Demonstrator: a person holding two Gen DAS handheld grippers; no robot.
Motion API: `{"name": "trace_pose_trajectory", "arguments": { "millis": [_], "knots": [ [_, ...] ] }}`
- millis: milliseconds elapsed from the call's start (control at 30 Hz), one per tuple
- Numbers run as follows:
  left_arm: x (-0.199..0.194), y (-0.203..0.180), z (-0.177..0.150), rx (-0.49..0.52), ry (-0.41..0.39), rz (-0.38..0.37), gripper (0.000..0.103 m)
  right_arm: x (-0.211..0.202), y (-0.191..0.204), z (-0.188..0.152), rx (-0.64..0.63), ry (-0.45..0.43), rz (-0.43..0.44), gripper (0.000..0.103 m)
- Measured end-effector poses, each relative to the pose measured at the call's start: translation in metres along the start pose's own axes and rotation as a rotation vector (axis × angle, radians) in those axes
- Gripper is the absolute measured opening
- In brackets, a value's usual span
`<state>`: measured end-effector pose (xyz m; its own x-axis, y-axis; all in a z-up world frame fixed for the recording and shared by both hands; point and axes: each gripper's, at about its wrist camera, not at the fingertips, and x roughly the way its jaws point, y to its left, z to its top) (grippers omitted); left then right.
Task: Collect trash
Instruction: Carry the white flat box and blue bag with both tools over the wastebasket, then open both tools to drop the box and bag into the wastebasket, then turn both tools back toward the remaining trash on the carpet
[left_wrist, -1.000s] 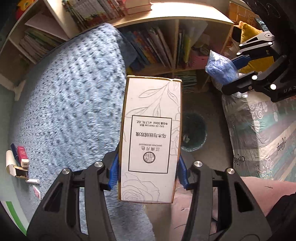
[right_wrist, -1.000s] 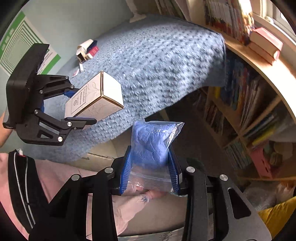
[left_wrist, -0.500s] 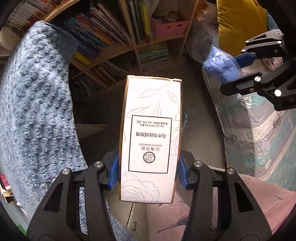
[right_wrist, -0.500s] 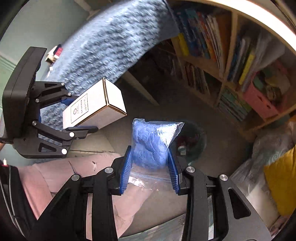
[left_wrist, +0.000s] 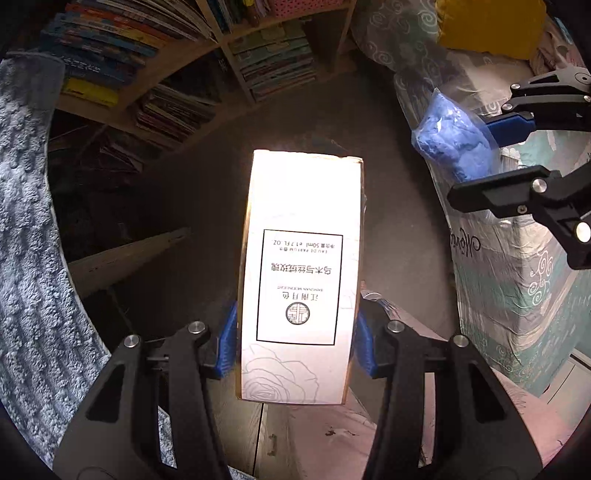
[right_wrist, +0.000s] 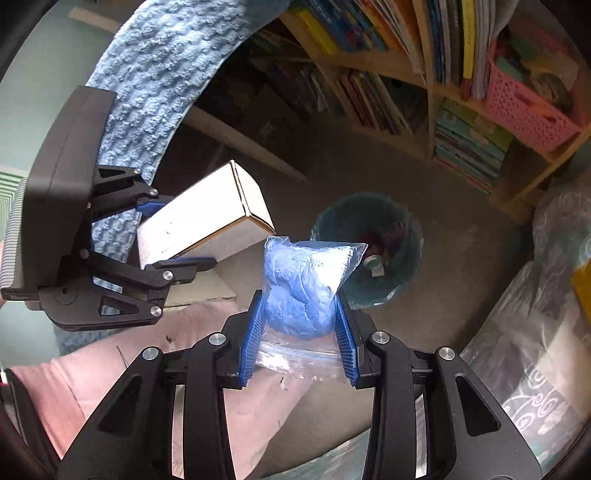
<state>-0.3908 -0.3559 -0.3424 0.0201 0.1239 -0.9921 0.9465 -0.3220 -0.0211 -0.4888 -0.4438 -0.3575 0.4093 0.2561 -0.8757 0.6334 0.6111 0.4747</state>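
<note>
Left gripper (left_wrist: 295, 345) clamped on the white perfume box (left_wrist: 301, 273), pads on both long sides, box sticking out forward, pointing down at the dark floor; right gripper (right_wrist: 300, 334) has its jaws just easing slightly wider, blue pads still pressing the clear zip bag of blue stuff (right_wrist: 303, 286); dark waste bin (right_wrist: 369, 251) sits on the floor just beyond the bag in the right view, some rubbish already inside; in the left view the box blocks the bin, so aim there is blind; risks, as a guess: box lets go short of the rim and lands on the floor; bag is soft and slippery, could slide out early as the jaws loosen; both grippers close together over one small opening, may knock each other or tip the bin.
</note>
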Motion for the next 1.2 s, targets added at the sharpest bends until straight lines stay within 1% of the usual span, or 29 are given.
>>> {"name": "trace_pose_trajectory", "arguments": {
  "millis": [33, 67, 100, 133, 167, 200, 233, 300, 533, 700, 767, 933, 1067, 1200],
  "knots": [
    [0.004, 0.0, 0.004, 0.004, 0.003, 0.004, 0.049, 0.004, -0.003, 0.001, 0.001, -0.001, 0.006, 0.04],
    [0.008, -0.002, 0.008, 0.014, -0.001, 0.011, 0.052, 0.008, -0.005, 0.003, 0.003, -0.001, 0.006, 0.041],
    [0.011, -0.003, 0.012, 0.021, 0.001, 0.02, 0.059, 0.011, -0.008, 0.004, 0.007, 0.001, 0.0, 0.049],
    [0.014, -0.004, 0.015, 0.026, 0.005, 0.033, 0.069, 0.014, -0.01, 0.006, 0.012, -0.005, -0.013, 0.06],
    [0.015, -0.007, 0.02, 0.041, -0.002, 0.05, 0.074, 0.016, -0.012, 0.008, 0.018, -0.011, -0.019, 0.062],
    [0.015, -0.01, 0.023, 0.055, -0.006, 0.068, 0.076, 0.018, -0.014, 0.01, 0.029, -0.011, -0.017, 0.062],
    [0.016, -0.011, 0.025, 0.065, -0.007, 0.081, 0.078, 0.021, -0.017, 0.011, 0.045, -0.009, -0.017, 0.065],
    [0.019, -0.012, 0.026, 0.066, 0.003, 0.083, 0.079, 0.022, -0.022, 0.013, 0.063, -0.008, -0.023, 0.068],
    [0.012, -0.005, 0.012, 0.042, 0.014, 0.072, 0.079, 0.007, -0.024, 0.01, 0.072, -0.022, -0.026, 0.068],
    [-0.003, 0.007, 0.006, 0.017, -0.013, 0.074, 0.079, -0.01, -0.018, 0.012, 0.065, -0.034, -0.018, 0.068],
    [-0.01, 0.013, 0.006, 0.002, -0.026, 0.086, 0.079, -0.017, -0.014, 0.014, 0.052, -0.036, -0.023, 0.068],
    [-0.041, 0.028, -0.001, -0.041, -0.086, 0.086, 0.079, -0.042, 0.004, 0.025, 0.007, -0.059, -0.027, 0.068],
    [-0.077, 0.042, -0.012, -0.078, -0.156, 0.113, 0.085, -0.067, 0.026, 0.04, -0.045, -0.097, -0.026, 0.068],
    [-0.119, 0.06, -0.029, -0.138, -0.237, 0.152, 0.087, -0.093, 0.057, 0.061, -0.121, -0.136, -0.034, 0.071]
  ]
}}
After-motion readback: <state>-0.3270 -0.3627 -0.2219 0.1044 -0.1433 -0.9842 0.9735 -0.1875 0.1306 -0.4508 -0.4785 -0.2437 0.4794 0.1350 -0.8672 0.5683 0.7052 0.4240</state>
